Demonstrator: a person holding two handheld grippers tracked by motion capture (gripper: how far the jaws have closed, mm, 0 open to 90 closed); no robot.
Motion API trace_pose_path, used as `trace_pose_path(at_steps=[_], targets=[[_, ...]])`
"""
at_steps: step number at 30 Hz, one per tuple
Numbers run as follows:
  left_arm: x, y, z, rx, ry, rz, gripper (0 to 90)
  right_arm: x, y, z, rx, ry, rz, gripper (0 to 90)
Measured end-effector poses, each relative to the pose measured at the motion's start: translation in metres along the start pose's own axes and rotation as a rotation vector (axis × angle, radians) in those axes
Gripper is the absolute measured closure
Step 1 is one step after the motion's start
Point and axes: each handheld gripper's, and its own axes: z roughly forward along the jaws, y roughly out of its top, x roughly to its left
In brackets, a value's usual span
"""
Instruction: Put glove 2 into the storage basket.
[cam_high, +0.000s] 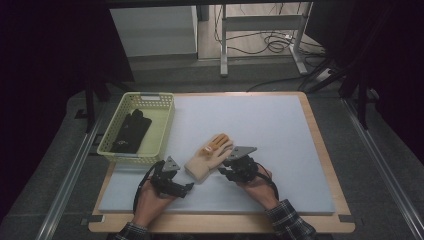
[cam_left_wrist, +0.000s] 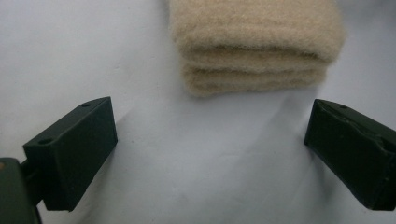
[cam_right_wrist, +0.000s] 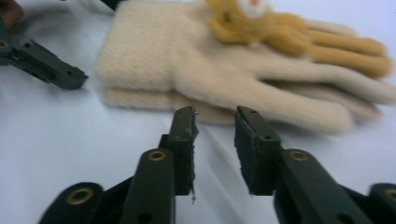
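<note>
- The right gripper has its two jaws a narrow gap apart, with nothing between them; only the pale mat shows in the gap.
- Its tips sit just short of the edge of the cream glove, near the thumb side, apart from the wool.
- The left gripper has its two jaws spread wide and holds nothing; bare mat lies between them.
- The folded cuff of the glove lies just ahead of the left jaws, not touching them.
- In the high view, two hands hold the two tools: the left gripper at the cuff end and the right gripper beside the fingers of the cream glove.
- The cream gloves lie flat in the middle of the mat, stacked; two layers show at the cuff, and an orange patch sits on the top one.
- One yellow basket stands at the left edge of the mat, well apart from the cream pair.
- One black glove lies inside the basket; whether a second lies under it cannot be told.
- The mat rests on one wooden table.
</note>
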Motion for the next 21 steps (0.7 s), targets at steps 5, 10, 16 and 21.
trace_pose_path(at_steps=[5,10,16,21], targets=[[0.0,0.0,0.0,0.001,0.0,0.0,2.5,-0.008,-0.005,-0.013,-0.006,-0.029,0.02,57.0],[0.0,0.0,0.0,0.001,0.001,0.0,2.5,-0.019,-0.014,-0.031,-0.012,-0.07,0.039,46.4],[0.0,0.0,0.0,0.001,0.001,0.001,2.5,-0.031,-0.026,-0.044,-0.008,-0.1,0.072,37.1],[0.0,0.0,0.0,0.001,0.001,0.001,2.6,-0.04,-0.04,-0.052,0.011,-0.127,0.092,29.6]])
